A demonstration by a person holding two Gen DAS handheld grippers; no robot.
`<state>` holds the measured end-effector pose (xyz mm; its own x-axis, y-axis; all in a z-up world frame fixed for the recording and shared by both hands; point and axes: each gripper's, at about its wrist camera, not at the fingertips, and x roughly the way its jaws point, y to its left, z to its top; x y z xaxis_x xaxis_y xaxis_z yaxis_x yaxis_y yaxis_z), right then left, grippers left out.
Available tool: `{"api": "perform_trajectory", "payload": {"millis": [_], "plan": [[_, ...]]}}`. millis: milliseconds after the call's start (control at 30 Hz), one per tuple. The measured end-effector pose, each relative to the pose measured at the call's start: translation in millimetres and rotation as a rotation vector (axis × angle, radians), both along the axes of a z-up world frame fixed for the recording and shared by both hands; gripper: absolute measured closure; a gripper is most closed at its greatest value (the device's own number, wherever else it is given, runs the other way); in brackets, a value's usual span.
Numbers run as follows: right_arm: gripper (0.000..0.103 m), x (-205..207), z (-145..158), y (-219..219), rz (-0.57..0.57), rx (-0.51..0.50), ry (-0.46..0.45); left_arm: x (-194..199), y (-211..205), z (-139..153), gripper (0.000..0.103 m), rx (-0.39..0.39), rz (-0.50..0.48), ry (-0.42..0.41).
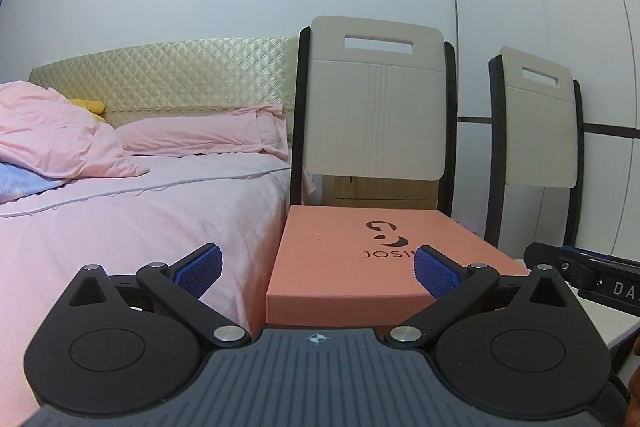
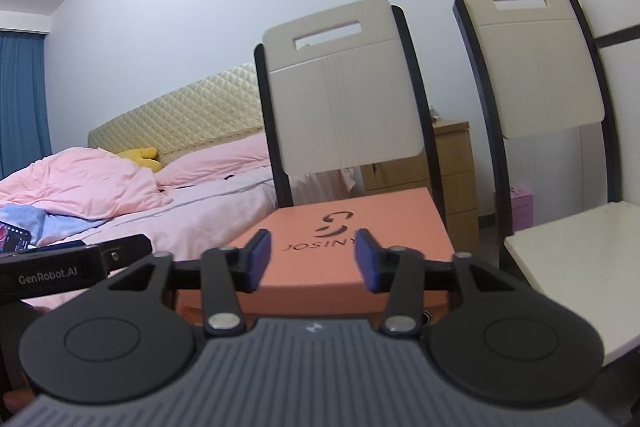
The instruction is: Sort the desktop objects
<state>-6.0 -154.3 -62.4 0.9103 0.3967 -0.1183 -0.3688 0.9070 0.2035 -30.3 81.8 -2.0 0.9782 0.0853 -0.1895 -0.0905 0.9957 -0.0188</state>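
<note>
left gripper (image 1: 318, 267) – jaws spread wide, nothing between | right gripper (image 2: 312, 259) – jaws parted, nothing held | orange box (image 1: 372, 259) marked JOSINY flat on near chair (image 1: 376, 99) seat, just ahead of both | second chair (image 2: 532, 59) right | bed (image 1: 140, 211) left, pink pillows

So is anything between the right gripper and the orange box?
Nothing visible. The right gripper is open, with the orange box directly ahead on the chair seat; only open air shows between its fingers and the lid.
</note>
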Motion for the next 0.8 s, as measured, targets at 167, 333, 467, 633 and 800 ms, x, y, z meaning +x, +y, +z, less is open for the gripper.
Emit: {"api": "perform_trajectory", "payload": {"millis": [167,333,467,633,800], "plan": [[0.034,3.2,-2.3,-1.6,-0.029,-0.009,-0.001,2.5,3.2,-2.7,0.000,-0.010,0.013,0.012],[0.017,5.2,-4.5,-2.3,-0.045,-0.016,-0.007,1.2,2.6,-4.7,0.000,0.006,0.007,-0.002],[0.006,4.1,-4.1,-2.5,-0.056,-0.022,-0.015,1.0,3.5,-4.8,0.000,0.002,-0.001,-0.006],[0.000,1.3,-1.4,-0.6,-0.068,-0.047,-0.039,3.1,8.0,-5.2,0.000,0.003,-0.009,-0.005],[0.000,-0.4,-0.4,-0.2,-0.076,-0.058,-0.044,3.3,8.4,-5.5,0.000,0.000,-0.009,-0.004]]}}
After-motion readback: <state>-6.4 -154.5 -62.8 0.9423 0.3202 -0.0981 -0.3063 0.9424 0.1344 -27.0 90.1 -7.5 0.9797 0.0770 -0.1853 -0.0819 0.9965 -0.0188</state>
